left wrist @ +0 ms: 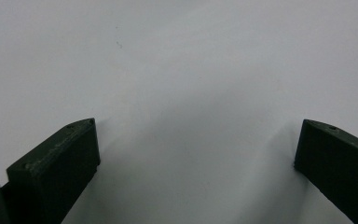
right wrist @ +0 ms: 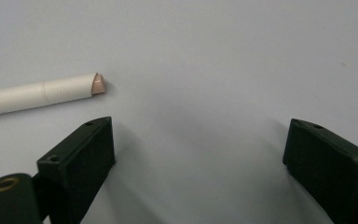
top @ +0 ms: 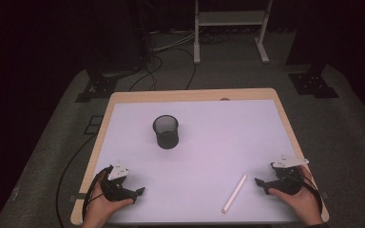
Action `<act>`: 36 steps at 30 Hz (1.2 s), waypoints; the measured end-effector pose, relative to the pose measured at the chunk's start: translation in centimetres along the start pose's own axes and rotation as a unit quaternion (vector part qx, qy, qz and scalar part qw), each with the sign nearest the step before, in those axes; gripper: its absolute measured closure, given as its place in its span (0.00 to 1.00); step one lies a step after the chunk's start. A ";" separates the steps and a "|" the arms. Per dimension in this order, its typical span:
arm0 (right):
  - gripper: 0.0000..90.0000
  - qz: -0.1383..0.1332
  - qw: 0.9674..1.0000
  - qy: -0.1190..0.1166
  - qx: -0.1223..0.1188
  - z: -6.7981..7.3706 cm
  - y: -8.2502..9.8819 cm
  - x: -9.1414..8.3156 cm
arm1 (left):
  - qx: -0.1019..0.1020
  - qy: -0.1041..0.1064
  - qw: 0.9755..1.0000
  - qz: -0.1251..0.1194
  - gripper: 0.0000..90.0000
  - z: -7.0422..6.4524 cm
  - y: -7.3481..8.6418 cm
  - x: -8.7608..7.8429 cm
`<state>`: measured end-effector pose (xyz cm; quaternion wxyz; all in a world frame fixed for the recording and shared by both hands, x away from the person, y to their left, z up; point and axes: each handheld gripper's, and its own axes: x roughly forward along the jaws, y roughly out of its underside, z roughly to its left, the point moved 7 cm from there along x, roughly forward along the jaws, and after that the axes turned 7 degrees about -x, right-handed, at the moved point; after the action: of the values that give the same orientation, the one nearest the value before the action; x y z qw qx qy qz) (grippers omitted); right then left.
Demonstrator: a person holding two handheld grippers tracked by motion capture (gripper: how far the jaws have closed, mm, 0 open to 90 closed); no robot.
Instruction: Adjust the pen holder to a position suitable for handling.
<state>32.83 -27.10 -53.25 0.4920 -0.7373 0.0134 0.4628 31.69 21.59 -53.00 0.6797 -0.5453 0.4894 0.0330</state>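
A white desk (top: 195, 142) carries a mesh cup (top: 165, 131) at its middle. A pen (top: 234, 193) lies near right, just left of the right gripper (top: 261, 184). Both it and the left gripper (top: 140, 191) rest with fingers spread, empty.

both tongs, left tongs (top: 140, 191) and right tongs (top: 258, 181), are black with blocky, screw-holed jaws, a grey three-cornered plate on top and a trailing black cable.
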 end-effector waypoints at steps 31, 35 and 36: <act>0.09 -0.001 1.000 0.000 0.001 0.0 0.0 0.0 | -0.007 0.013 1.000 -0.019 0.22 -0.5 -2.4 -0.9; 0.09 -0.001 1.000 0.000 0.001 0.0 0.0 0.0 | -0.004 0.013 1.000 -0.027 0.23 -0.5 -3.4 -1.0; 0.09 -0.001 1.000 0.000 0.001 0.0 0.0 0.0 | -0.006 0.013 0.999 -0.029 0.24 -0.5 -3.6 -1.0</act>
<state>32.83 -27.11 -53.26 0.4931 -0.7368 0.0126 0.4624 32.93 20.26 -49.66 0.6704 -0.5639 0.4822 0.0089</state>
